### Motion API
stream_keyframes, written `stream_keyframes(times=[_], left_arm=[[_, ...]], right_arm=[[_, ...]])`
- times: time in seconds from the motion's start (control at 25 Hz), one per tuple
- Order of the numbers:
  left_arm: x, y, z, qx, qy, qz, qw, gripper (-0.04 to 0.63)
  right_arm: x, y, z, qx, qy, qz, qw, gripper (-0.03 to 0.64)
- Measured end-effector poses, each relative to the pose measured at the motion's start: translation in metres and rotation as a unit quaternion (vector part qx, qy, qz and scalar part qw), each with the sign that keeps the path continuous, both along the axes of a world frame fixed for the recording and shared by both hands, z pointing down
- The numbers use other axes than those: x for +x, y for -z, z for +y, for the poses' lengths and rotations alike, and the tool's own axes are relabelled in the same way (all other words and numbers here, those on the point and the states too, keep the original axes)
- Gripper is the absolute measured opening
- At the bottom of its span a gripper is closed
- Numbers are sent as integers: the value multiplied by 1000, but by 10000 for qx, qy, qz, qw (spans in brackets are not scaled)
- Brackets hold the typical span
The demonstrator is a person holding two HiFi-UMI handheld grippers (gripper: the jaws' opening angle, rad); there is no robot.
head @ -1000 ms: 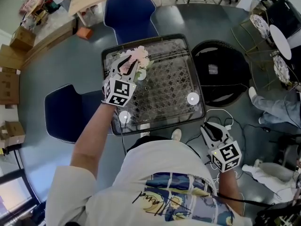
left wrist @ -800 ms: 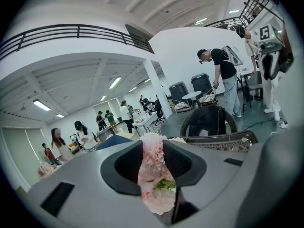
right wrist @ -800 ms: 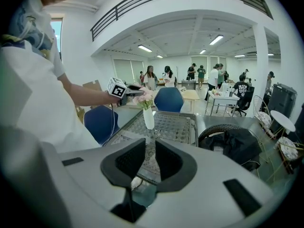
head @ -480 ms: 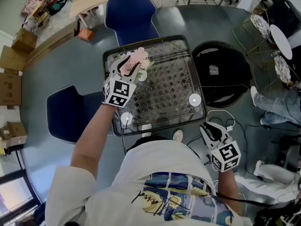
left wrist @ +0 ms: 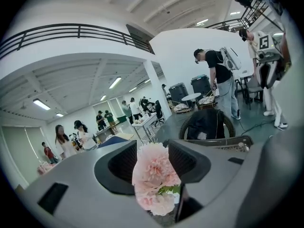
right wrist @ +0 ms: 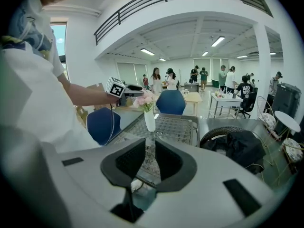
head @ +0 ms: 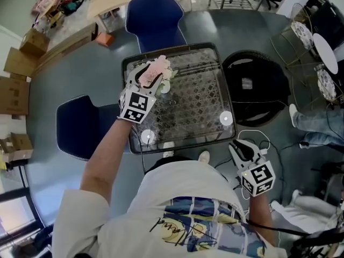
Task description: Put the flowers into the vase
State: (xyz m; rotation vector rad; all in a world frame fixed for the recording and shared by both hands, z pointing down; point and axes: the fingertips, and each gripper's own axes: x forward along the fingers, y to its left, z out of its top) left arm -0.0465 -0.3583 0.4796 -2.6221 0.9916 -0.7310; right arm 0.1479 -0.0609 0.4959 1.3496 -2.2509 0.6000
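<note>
Release is the step in hand: the left gripper (head: 152, 72) has just been opening its jaws, which stand apart on either side of the pink flowers (left wrist: 154, 175). The stems appear to be already down in the white vase (right wrist: 149, 119), near the ten o'clock corner of the mesh table (head: 199, 98). Next, I judge, it should back off toward seven o'clock without dragging the blooms or tipping the vase, while the right gripper (head: 243, 147), narrowly parted and empty, waits off the table at five o'clock.

Left hand-held gripper (head: 149, 74) has just been opening, flowers (left wrist: 154, 175) between its jaws.
</note>
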Motion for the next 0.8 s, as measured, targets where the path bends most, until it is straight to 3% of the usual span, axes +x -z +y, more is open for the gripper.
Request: stream_keyframes(times=[0.8], left_arm=[[5,15,12,-3,432,11,9991,202]], right_arm=[[31,0,-2,141,380,-80,9991,64]])
